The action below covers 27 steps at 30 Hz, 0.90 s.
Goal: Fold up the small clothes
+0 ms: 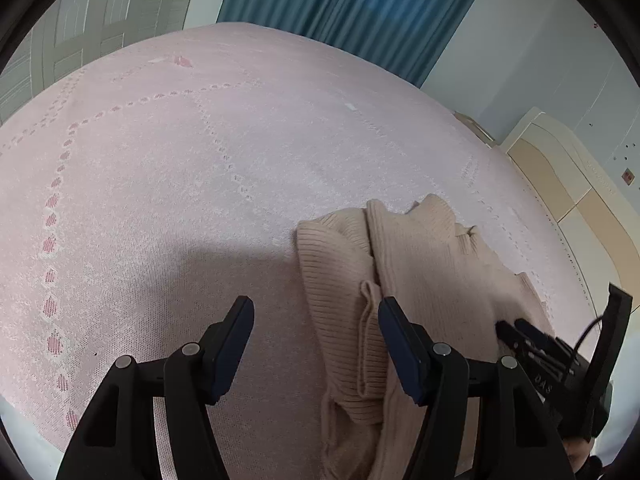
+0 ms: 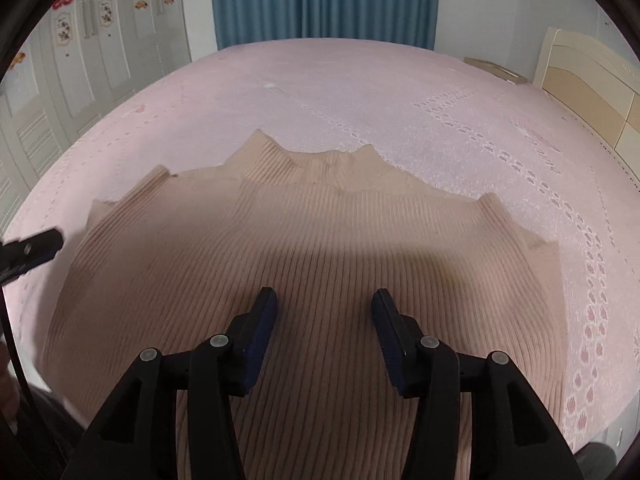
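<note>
A beige ribbed sweater [image 2: 320, 232] lies flat on the pink bed cover, its collar at the far side. In the left wrist view the sweater [image 1: 420, 256] sits to the right, with a folded part and a narrow sleeve end lying on top. My left gripper [image 1: 316, 307] is open just above the sweater's left edge, with nothing pinched between its fingers. My right gripper [image 2: 325, 296] hovers open over the middle of the sweater, also holding nothing. The right gripper [image 1: 514, 325] shows low over the knit in the left wrist view. One left fingertip [image 2: 44, 242] shows at the left edge of the right wrist view.
The pink patterned bed cover [image 1: 180, 168] stretches far to the left and beyond the sweater. A blue curtain [image 2: 320, 0] hangs behind the bed. White wardrobe doors [image 2: 80, 60] stand on the left, and a cream headboard [image 2: 588, 80] is on the right.
</note>
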Available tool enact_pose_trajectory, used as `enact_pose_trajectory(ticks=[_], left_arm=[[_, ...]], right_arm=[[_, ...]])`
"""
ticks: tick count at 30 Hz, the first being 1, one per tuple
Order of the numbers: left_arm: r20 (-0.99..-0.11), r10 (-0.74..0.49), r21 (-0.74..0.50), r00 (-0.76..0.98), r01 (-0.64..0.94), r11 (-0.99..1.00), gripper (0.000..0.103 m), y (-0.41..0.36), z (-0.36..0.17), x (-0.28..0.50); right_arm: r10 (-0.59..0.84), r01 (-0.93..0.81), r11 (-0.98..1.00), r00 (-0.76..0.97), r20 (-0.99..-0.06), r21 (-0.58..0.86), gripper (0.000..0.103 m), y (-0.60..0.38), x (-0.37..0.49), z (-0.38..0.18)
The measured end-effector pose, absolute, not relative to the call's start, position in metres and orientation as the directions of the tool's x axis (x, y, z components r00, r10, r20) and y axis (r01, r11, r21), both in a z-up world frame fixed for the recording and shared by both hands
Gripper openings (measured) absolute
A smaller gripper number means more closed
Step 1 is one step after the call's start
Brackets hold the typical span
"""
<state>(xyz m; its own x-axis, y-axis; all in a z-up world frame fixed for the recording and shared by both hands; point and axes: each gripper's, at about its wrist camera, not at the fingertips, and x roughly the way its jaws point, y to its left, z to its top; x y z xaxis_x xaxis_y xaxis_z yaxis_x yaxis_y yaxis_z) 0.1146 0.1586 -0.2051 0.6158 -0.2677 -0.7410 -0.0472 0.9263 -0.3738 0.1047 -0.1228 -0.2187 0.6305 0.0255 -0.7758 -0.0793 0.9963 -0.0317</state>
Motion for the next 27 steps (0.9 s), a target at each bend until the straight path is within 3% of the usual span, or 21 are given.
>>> enact_pose_trajectory(ticks=[9,13,27], left_arm=[[-0.737,-0.306,-0.42,0.603,-0.053,0.906,0.063,0.162,-0.208,0.127],[-0.745,-0.309,-0.41,0.592,-0.04,0.911,0.063,0.155,-0.21,0.131],[-0.726,-0.339,-0.427,0.599,-0.006,0.904,0.063,0.151,-0.203,0.106]], right_arm=[[0.006,-0.018,1.0,0.538,-0.843,-0.004,0.049,-0.127,0.18,-0.23],[-0.034,-0.023,0.998,0.53,-0.847,-0.055,0.049,-0.121,0.195,-0.232],[0.006,-0.154,0.984,0.54,-0.842,-0.092,0.049,-0.121,0.075,-0.21]])
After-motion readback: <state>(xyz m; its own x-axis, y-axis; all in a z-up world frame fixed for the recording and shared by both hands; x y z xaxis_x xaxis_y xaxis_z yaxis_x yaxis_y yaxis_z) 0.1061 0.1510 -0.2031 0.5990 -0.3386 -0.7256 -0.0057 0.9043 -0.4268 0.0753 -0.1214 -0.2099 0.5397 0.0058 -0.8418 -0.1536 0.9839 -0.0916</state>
